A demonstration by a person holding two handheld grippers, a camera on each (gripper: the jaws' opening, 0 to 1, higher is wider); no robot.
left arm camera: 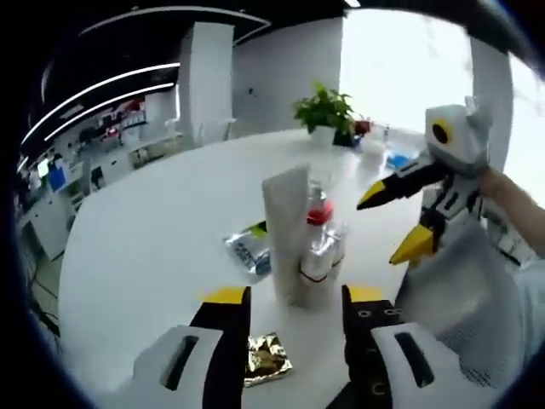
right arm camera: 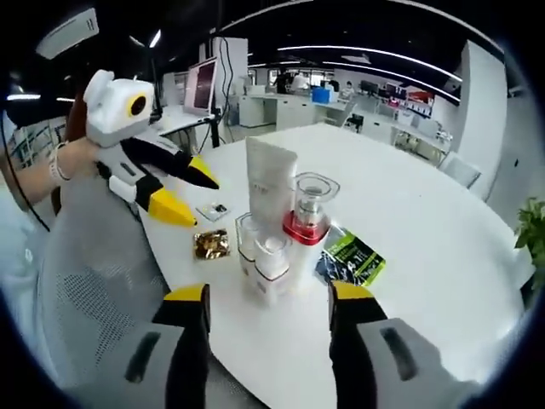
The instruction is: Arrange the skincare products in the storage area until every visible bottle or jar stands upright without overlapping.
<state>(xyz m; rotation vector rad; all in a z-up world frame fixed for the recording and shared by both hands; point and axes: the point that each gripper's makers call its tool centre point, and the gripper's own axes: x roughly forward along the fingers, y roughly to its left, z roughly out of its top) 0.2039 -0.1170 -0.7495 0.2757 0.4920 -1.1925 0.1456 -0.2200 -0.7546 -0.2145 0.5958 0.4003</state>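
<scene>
Both the left tongs (left arm camera: 288,300) and the right tongs (right arm camera: 271,297) are spread, holding nothing, near the upright skincare products (right arm camera: 274,223) on the white table (right arm camera: 409,213).

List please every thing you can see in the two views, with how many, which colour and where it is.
tube: 1, white, upright in the cluster at the table's middle
bottle with red collar: 1, clear, upright beside the tube
small bottles: 2, clear and white, upright in front of the tube
green packet: 1, green and black, flat beside the cluster
gold packet: 1, gold, flat beside the cluster
small sachet: 1, pale, flat behind the gold packet
potted plant: 1, green, far table edge
table: 1, white
mesh chair: 1, grey, at the table edge
left tongs: yellow-tipped, open
right tongs: yellow-tipped, open
</scene>
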